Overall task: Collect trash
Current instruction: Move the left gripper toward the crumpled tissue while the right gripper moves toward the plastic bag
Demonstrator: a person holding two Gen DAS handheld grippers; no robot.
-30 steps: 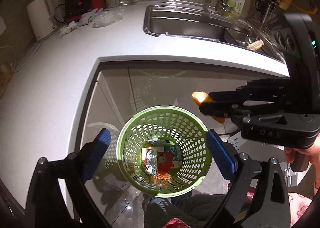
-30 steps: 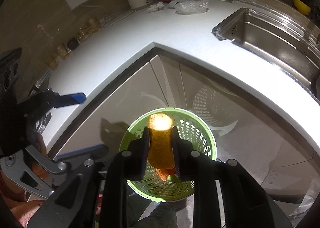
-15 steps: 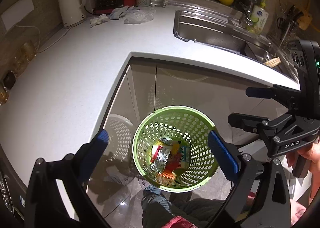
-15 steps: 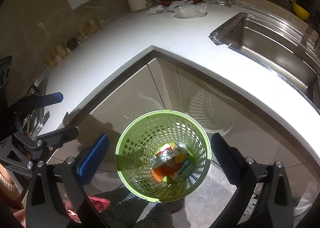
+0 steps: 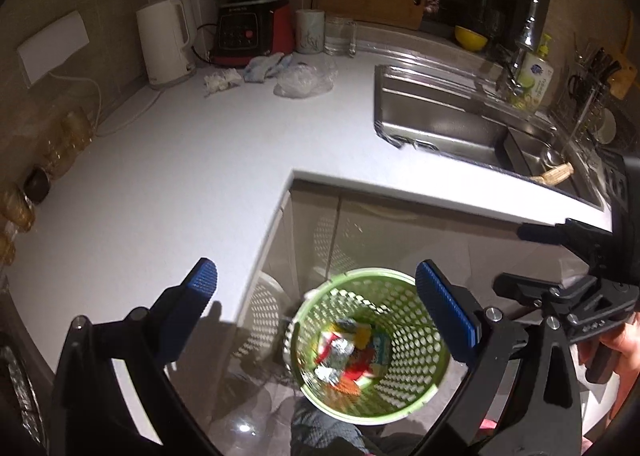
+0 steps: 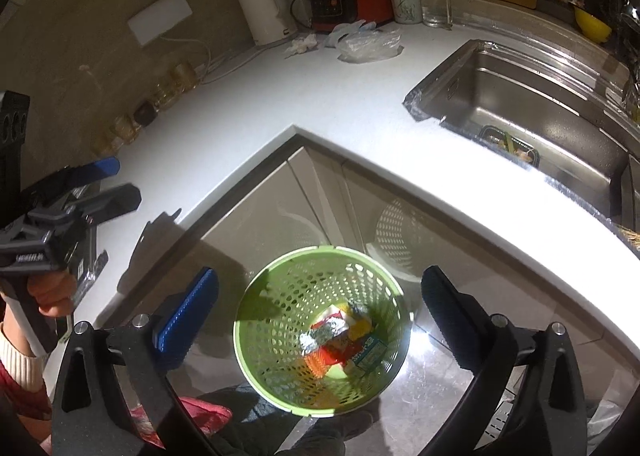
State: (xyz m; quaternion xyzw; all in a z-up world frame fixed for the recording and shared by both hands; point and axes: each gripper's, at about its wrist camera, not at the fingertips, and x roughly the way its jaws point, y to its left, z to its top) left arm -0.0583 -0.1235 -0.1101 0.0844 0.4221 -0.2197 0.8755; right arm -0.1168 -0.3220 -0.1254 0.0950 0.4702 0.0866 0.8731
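Observation:
A green perforated waste basket [image 5: 416, 372] [image 6: 264, 320] stands on the floor in the counter's inner corner. It holds foil, red and yellow wrappers and an orange piece [image 6: 340, 340]. My left gripper [image 5: 316, 296] is open and empty above the counter edge and the basket; it also shows in the right wrist view [image 6: 116, 184]. My right gripper [image 6: 320, 300] is open and empty straight above the basket; it shows at the right in the left wrist view [image 5: 520, 260]. A crumpled clear plastic bag [image 5: 304, 80] [image 6: 370, 42] and a white paper wad [image 5: 222, 80] lie on the far counter.
White L-shaped counter [image 5: 180, 176] with a kettle [image 5: 166, 42], a red and black blender [image 5: 252, 32], a mug and a glass along the back wall. Steel sink [image 5: 444, 128] to the right, with a food tray [image 6: 512, 144] in it. Jars [image 5: 60, 148] line the left wall.
My right gripper opened and let go of the orange piece, which dropped into the basket. My left gripper tilted up toward the counter, so the basket sits lower in its view.

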